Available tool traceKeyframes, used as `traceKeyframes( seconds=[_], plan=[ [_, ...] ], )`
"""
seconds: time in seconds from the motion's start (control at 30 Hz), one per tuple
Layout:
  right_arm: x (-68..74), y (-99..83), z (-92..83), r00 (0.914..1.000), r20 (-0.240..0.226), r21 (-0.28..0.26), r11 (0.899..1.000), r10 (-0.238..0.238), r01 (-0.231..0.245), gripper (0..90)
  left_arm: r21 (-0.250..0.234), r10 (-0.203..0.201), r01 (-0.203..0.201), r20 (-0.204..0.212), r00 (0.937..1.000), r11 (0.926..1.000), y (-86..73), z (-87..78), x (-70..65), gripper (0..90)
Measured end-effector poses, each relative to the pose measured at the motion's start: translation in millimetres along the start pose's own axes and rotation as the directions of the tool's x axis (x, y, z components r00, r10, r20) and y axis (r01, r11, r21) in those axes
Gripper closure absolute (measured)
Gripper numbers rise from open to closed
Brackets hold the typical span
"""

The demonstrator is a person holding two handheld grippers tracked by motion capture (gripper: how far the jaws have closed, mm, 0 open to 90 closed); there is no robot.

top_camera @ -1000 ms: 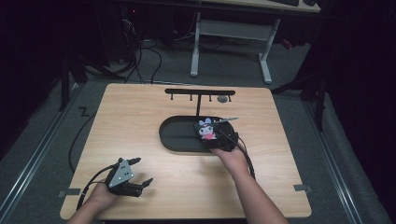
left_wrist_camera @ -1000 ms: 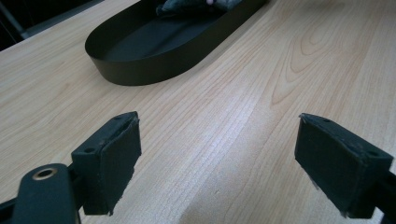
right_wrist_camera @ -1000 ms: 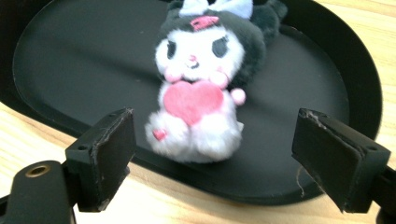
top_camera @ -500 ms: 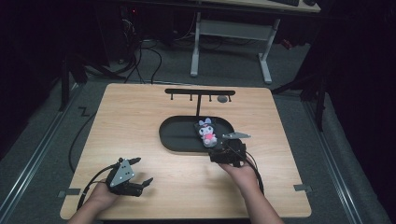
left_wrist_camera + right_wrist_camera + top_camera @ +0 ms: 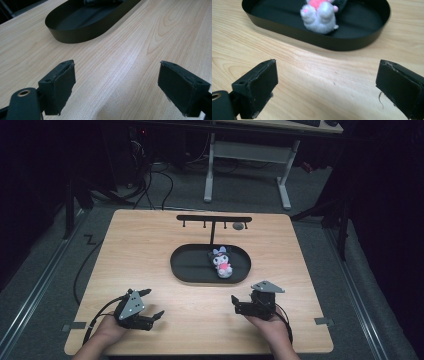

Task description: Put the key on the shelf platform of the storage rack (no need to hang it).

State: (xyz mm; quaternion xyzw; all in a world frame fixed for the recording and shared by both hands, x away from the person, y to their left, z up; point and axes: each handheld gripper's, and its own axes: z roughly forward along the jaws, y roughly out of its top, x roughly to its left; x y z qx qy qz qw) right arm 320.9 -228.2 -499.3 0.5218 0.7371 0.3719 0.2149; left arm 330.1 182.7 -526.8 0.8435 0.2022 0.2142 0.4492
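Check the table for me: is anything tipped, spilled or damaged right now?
Nothing stands out. The small grey-and-pink plush toy lies on its back inside the black oval metal tray, nothing spilled. The right gripper is open and empty on the light wooden table; its black finger pads look slightly frayed.

A black T-shaped rack (image 5: 214, 219) with small hooks under its bar stands at the far edge of the light wooden surface (image 5: 145, 250), which sits on grey floor (image 5: 50, 255) with dark cables (image 5: 150, 185) and a white-legged desk frame (image 5: 245, 165) beyond it.
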Motion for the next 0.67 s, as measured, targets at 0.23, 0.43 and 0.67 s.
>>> traceKeyframes(
  seconds=[0.23,0.43,0.67],
  plan=[
    [-4.3,-35.3,-19.2,0.9963,-0.032,-0.123,0.989,0.079,-0.083,3.8,0.008,0.011,-0.011,0.001,0.9999,0.9999,0.6,0.6,-0.9,15.4],
    [-6.6,-42.1,-26.4,0.9980,-0.012,-0.107,0.992,0.062,-0.063,3.9,0.021,0.016,-0.016,0.000,0.9999,0.9997,1.4,2.1,-1.6,15.5],
    [-6.2,-40.3,-24.1,0.9984,-0.001,-0.129,0.990,0.056,-0.056,5.2,0.010,0.016,-0.016,0.003,0.9999,0.9998,0.6,0.4,-1.4,15.5]
  ],
)
